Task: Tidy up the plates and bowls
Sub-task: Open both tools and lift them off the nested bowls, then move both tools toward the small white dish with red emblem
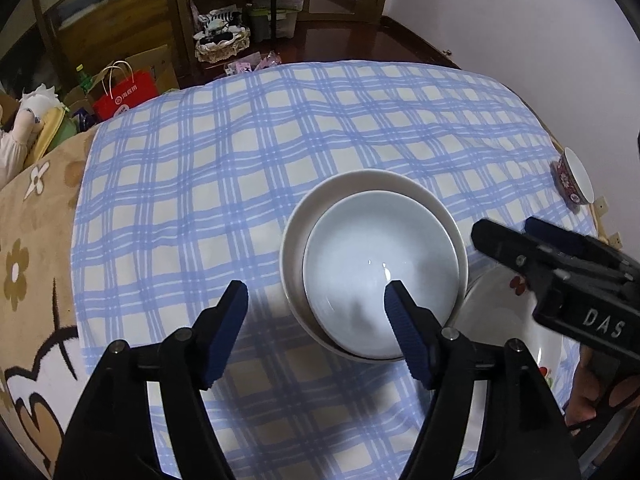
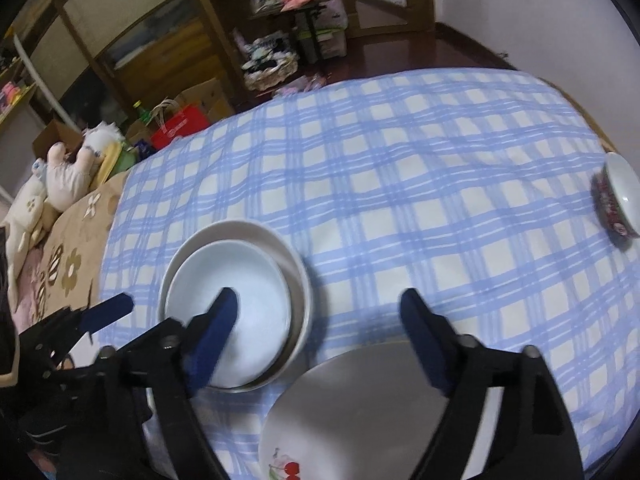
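A pale blue bowl (image 1: 372, 264) sits nested in a larger white bowl (image 1: 352, 188) on the blue checked cloth; both show in the right wrist view (image 2: 256, 300) (image 2: 296, 268). A white plate with a cherry print (image 2: 360, 412) lies to their right, near me. A red patterned bowl (image 2: 616, 196) stands at the far right edge. My left gripper (image 1: 316, 292) is open and empty just before the nested bowls. My right gripper (image 2: 320, 300) is open and empty above the plate.
The checked cloth (image 1: 280, 128) covers a round table over a brown flowered blanket (image 1: 28, 248). Beyond the far edge are a red shopping bag (image 1: 124, 96), boxes, a basket (image 1: 222, 44) and shelves. A stuffed toy (image 2: 68, 172) lies at the left.
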Demonstrator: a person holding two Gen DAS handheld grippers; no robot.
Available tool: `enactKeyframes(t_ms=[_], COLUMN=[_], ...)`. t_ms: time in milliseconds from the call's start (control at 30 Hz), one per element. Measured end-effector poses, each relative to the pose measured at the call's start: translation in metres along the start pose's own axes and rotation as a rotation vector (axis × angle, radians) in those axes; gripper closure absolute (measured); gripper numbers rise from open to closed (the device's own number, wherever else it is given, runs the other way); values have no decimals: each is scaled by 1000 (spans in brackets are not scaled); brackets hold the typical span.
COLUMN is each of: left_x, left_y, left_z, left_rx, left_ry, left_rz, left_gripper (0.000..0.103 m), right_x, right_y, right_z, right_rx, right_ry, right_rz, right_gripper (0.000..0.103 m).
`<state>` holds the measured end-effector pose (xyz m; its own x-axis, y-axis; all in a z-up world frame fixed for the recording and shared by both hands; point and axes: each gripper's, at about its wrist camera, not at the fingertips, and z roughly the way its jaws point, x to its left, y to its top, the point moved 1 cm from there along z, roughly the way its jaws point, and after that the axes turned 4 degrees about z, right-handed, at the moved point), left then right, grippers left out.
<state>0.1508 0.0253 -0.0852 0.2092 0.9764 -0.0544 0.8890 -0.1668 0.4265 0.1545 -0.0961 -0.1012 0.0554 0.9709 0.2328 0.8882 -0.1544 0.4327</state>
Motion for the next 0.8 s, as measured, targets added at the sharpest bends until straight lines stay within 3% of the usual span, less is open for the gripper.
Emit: enactKeyframes(t_ms=[167, 467, 800], left_x=[-15, -31, -67], left_y=[-1, 10, 30], left_z=[-12, -30, -55], left_rx=[-31, -74, -105], left_ry=[10, -15, 7], left_rz=[82, 99, 128], left_gripper=[29, 29, 28], right_x=[-10, -31, -69], right_y=[5, 13, 23], right_z=[-13, -55, -119], right_rx=[-47, -107, -202], right_ry=[-25, -57, -128], right_rz=[23, 58, 98], right_gripper=[1, 1, 1])
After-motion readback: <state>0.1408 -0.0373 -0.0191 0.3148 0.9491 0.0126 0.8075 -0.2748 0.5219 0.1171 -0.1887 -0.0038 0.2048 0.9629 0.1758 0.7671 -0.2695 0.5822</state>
